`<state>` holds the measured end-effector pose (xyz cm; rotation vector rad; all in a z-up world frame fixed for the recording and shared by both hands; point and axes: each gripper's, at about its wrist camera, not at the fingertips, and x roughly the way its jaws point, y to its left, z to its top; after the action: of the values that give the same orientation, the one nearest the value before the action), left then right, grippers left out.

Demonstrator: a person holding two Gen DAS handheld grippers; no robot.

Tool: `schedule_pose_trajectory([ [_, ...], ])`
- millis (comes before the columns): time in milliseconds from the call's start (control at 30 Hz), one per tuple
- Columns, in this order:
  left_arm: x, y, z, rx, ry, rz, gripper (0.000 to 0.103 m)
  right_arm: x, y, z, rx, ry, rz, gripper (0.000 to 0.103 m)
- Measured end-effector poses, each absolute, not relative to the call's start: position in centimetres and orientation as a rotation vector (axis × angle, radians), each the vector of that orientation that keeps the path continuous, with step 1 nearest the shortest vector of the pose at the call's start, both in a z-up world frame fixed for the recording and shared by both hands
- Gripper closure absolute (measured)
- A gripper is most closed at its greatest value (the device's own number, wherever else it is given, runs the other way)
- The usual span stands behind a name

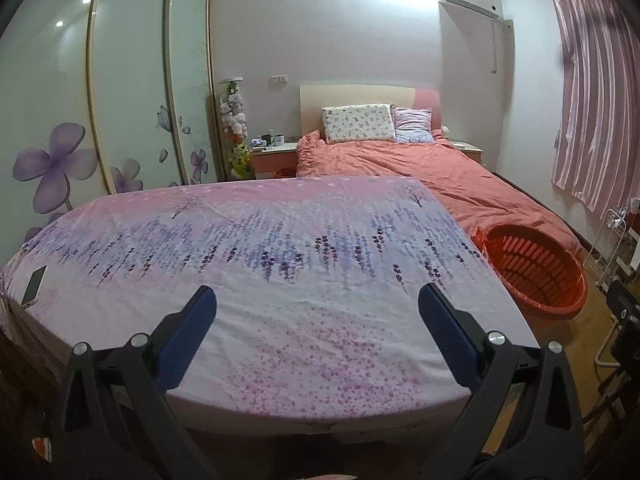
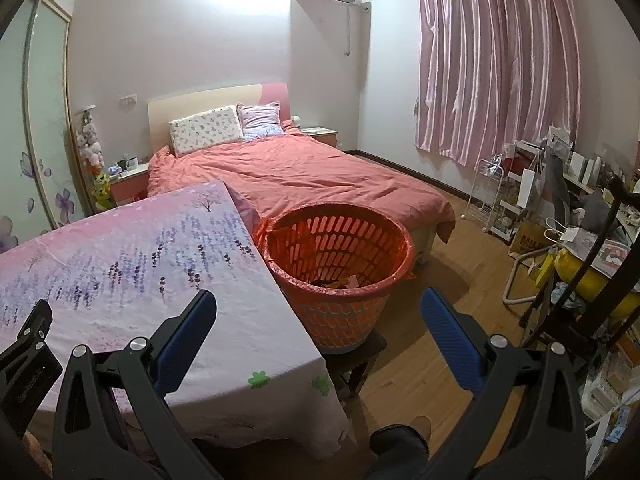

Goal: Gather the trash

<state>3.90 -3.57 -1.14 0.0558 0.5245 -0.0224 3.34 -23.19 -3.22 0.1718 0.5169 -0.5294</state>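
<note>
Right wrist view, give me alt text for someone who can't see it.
An open right gripper hovers above an orange slotted plastic basket holding some trash, standing on a dark stool beside a table under a pink-and-purple floral cloth; a bed with a coral duvet lies behind.

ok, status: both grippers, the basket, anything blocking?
Left hand-held gripper open, empty, over the covered table. Right hand-held gripper open, empty. Orange basket beside the table, some trash inside. Only a phone on the cloth; path clear.
</note>
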Motion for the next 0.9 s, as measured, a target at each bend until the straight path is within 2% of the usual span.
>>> schedule_pose_trajectory([
  [900, 3.82, -3.45, -0.67, 0.050, 0.518, -0.021, 0.004, 3.40, -22.83, -3.29, 0.180, 0.521, -0.513, 0.002],
])
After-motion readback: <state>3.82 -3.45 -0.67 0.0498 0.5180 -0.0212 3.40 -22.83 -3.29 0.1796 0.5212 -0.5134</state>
